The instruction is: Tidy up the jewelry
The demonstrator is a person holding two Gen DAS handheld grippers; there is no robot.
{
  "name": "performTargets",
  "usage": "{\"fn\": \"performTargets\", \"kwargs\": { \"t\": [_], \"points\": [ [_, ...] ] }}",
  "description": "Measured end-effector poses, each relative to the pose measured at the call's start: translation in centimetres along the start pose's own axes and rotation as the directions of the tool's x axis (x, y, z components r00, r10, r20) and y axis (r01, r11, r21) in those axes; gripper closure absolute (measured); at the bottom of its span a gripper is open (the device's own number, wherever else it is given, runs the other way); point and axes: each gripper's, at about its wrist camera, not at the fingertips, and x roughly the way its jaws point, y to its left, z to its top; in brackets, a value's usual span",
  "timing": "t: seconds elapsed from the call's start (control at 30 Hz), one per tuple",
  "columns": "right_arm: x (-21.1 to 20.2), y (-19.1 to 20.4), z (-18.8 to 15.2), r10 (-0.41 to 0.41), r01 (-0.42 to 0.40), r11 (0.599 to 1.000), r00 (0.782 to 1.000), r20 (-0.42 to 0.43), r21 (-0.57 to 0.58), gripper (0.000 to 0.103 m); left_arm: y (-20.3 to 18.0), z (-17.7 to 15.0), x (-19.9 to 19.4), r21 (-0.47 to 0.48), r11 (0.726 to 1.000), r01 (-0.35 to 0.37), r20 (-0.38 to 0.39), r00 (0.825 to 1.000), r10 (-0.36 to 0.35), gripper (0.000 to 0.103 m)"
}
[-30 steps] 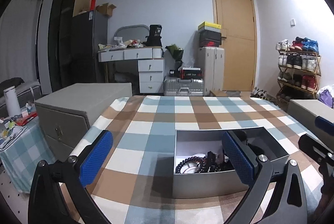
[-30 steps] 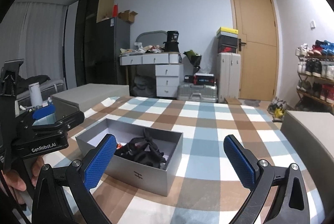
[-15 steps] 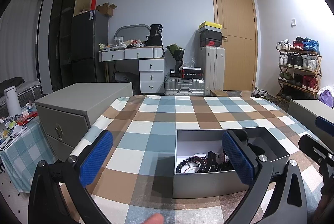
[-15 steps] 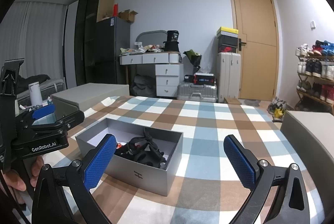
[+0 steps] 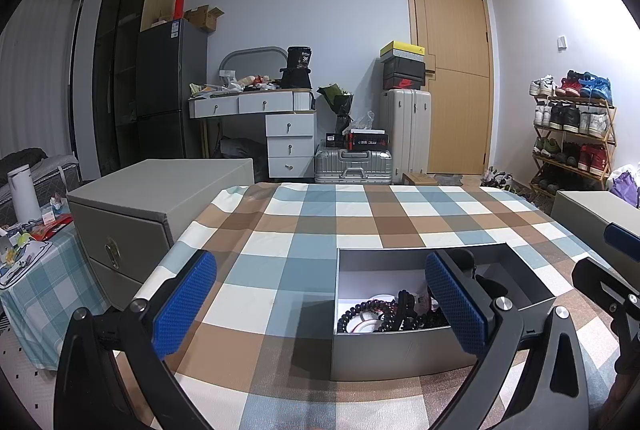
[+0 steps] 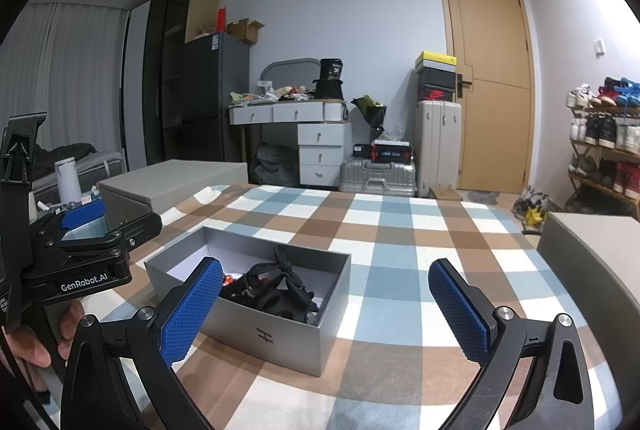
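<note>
Table [image 5: 360,222]: covered by a cloth checked in blue, brown and white; the open box is carried on it, toward the near edge.
Grey cabinets: one [image 5: 156,197] is set against the table's left side, with an oval metal pull on its drawer front; another [image 6: 592,250] is seen at the right side.
Silver box [image 6: 276,334]: open-topped and rectangular; a small dark mark like a sideways "H" is printed on its near wall in the right wrist view. No lid is seen on it.
Jewelry [image 5: 384,314]: piled loose inside the box; black beaded strings and a white round piece are made out in the left wrist view, and a dark tangle with a few red beads [image 6: 228,278] in the right wrist view. Single pieces cannot be told apart further.
Left gripper [image 5: 320,306]: its blue pads are held wide apart, nothing between them; it is held low over the table, the right pad in front of the box. On its body in the right wrist view [image 6: 80,270] "GenRobot.AI" is read in white letters, and a hand [image 6: 24,342] is wrapped around its handle.
Right gripper [image 6: 326,314]: its blue pads are spread wide and empty, just short of the box's near corner.
Background writing: "36" is read on a black tub [image 5: 299,59] on the dresser.
</note>
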Motion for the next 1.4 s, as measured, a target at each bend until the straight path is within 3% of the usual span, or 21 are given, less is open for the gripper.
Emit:
{"fn": "performTargets", "kwargs": {
  "t": [1.4],
  "points": [
    [-0.04,0.01,0.02,0.0,0.0,1.0,1.0,0.0,0.0,0.0,-0.04,0.09,0.04,0.005,1.0,0.021,-0.002,1.0,-0.021,0.001]
  ]
}}
